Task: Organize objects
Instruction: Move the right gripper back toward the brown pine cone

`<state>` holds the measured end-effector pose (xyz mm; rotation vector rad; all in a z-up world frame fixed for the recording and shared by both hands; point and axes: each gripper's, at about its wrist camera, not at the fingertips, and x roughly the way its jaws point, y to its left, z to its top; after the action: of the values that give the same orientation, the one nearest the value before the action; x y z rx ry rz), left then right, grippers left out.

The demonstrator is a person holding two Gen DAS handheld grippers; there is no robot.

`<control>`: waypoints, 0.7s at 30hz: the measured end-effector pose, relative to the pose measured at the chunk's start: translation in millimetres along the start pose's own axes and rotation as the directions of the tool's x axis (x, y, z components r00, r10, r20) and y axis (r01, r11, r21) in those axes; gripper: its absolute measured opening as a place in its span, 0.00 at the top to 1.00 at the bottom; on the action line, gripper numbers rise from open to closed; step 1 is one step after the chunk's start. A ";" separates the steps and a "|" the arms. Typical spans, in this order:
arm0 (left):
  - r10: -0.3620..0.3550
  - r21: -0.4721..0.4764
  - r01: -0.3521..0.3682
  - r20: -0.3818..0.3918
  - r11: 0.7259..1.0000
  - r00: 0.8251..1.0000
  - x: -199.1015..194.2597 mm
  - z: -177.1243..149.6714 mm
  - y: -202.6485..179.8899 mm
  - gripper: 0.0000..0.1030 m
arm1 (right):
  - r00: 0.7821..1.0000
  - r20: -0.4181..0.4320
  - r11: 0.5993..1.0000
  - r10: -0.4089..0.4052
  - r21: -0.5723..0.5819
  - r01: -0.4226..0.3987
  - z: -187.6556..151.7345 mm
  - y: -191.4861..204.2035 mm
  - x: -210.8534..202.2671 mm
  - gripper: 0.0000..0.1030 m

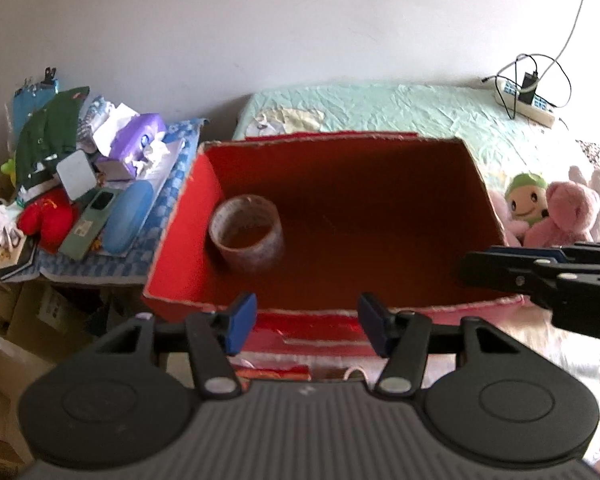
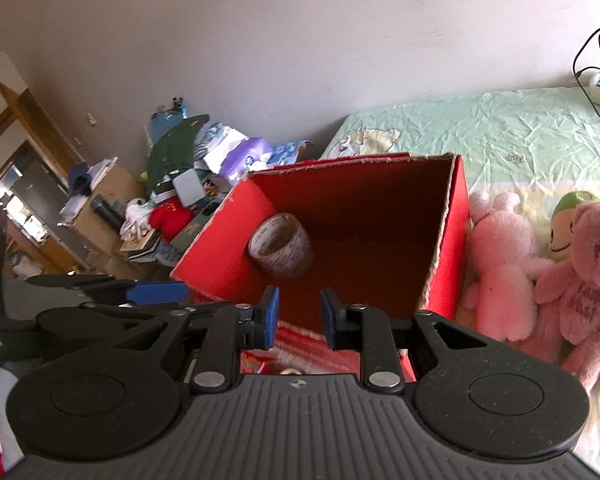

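Observation:
An open red cardboard box [image 1: 179, 256] stands on the bed, directly in front of both grippers. A roll of clear tape [image 1: 247, 232] lies inside it against the left wall, and the right wrist view shows the same tape roll [image 2: 280, 246] in the box [image 2: 454, 240]. My left gripper [image 1: 308, 322] hovers at the box's near rim, open, with nothing between its blue pads. My right gripper [image 2: 300, 316] is over the near rim too, jaws narrowly apart and empty. In the left wrist view, the right gripper's fingers [image 1: 496, 272] reach in from the right edge.
Pink plush toys [image 2: 500, 268] and a green-headed doll [image 2: 566, 224] lie on the bed right of the box. A cluttered pile [image 1: 99, 184] with tissues, a red plush and a blue case sits to the left. A power strip [image 1: 528, 106] rests on the green sheet [image 1: 380, 108].

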<state>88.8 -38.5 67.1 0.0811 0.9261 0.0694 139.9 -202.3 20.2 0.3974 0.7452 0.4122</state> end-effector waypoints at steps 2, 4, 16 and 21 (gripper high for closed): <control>-0.013 -0.004 0.013 -0.009 1.000 1.000 -0.6 -5.0 -3.0 0.42 | 1.000 -0.004 1.000 0.020 -0.005 -0.020 -4.4 -3.2 -4.4 0.75; -0.024 -0.011 0.024 -0.020 1.000 1.000 -0.9 -10.0 -5.6 0.42 | 0.999 -0.007 0.999 0.045 -0.004 -0.045 -8.6 -6.2 -7.7 0.75; -0.158 0.021 0.161 -0.098 0.987 0.983 0.9 -51.4 -26.6 0.46 | 0.982 -0.147 0.992 0.123 0.036 -0.119 -50.3 -33.5 0.6 0.75; -0.283 0.034 0.292 -0.158 0.956 0.946 2.8 -78.3 -32.3 0.46 | 0.957 -0.250 0.984 0.143 0.140 -0.111 -74.9 -55.6 11.6 0.75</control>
<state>28.7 -67.3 14.8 -0.0076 1.0843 -0.2258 106.0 -228.9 -63.3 0.5172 1.0079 0.5475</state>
